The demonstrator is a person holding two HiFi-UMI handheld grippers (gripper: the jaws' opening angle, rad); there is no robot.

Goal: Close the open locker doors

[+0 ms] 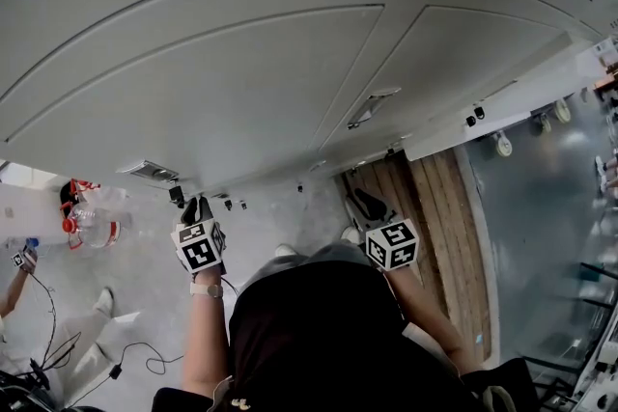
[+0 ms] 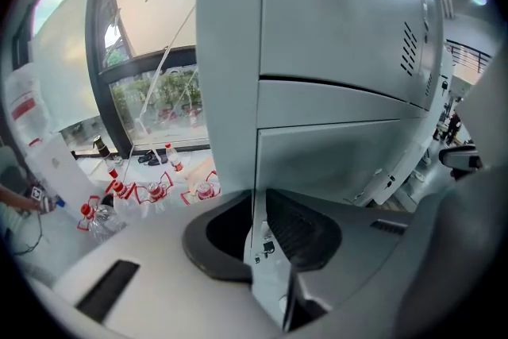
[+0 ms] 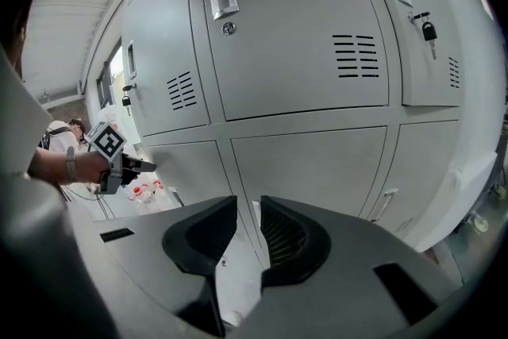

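Bottles (image 1: pixel 89 219): clear, red labels, clustered on floor (image 1: pixel 145 289) below window.
Window (image 2: pixel 151 59): dark frame, greenery outside.
Cables (image 1: pixel 114 369): black, loose on floor.
Planks (image 1: pixel 430 236): wooden, lying at right.

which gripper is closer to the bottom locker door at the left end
Left. The left gripper is shut on the door's edge. The right gripper hangs open further right, in front of other lockers and apart from that door.
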